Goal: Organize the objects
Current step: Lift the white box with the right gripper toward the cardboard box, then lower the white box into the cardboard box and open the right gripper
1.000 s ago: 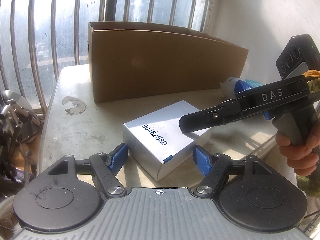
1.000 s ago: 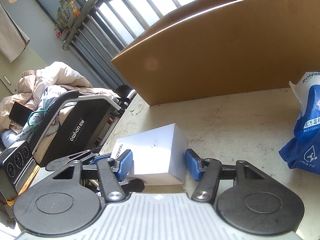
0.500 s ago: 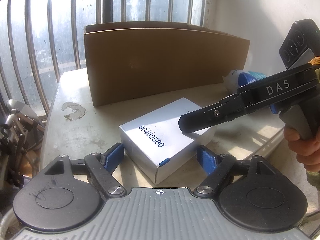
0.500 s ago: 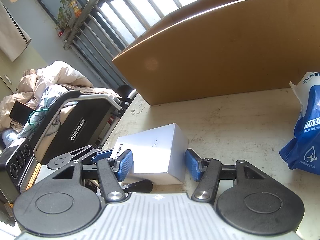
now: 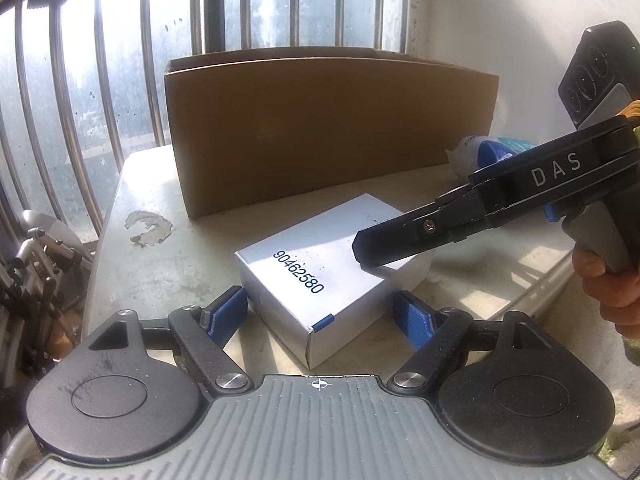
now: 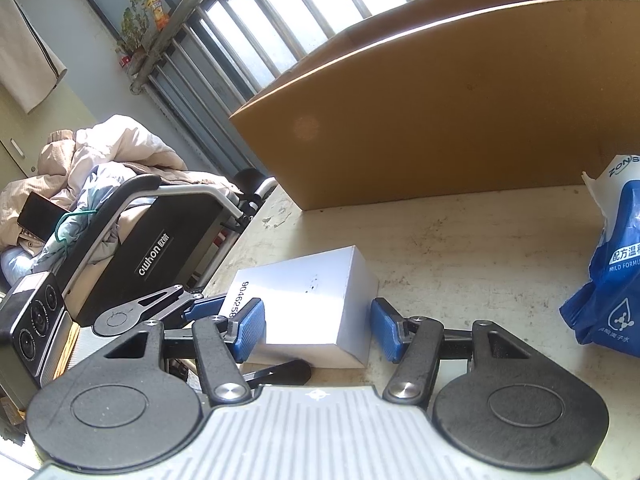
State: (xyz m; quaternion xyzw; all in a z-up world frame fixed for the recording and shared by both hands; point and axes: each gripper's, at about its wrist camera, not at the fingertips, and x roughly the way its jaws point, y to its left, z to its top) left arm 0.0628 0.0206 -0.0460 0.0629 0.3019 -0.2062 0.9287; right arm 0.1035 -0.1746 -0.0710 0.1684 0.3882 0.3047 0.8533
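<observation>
Both your left gripper (image 5: 320, 316) and right gripper (image 6: 316, 330) have their jaws released astride the white box (image 5: 326, 264) on the worktop (image 5: 160, 264), so you are at the grasp step: clench one pair, then lift toward the cardboard box (image 5: 332, 128) at twelve o'clock.

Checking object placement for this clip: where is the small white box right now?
The white box lies on the tabletop in front of the cardboard box, between both open grippers; in the right wrist view, the blue pouch lies to its right.
</observation>
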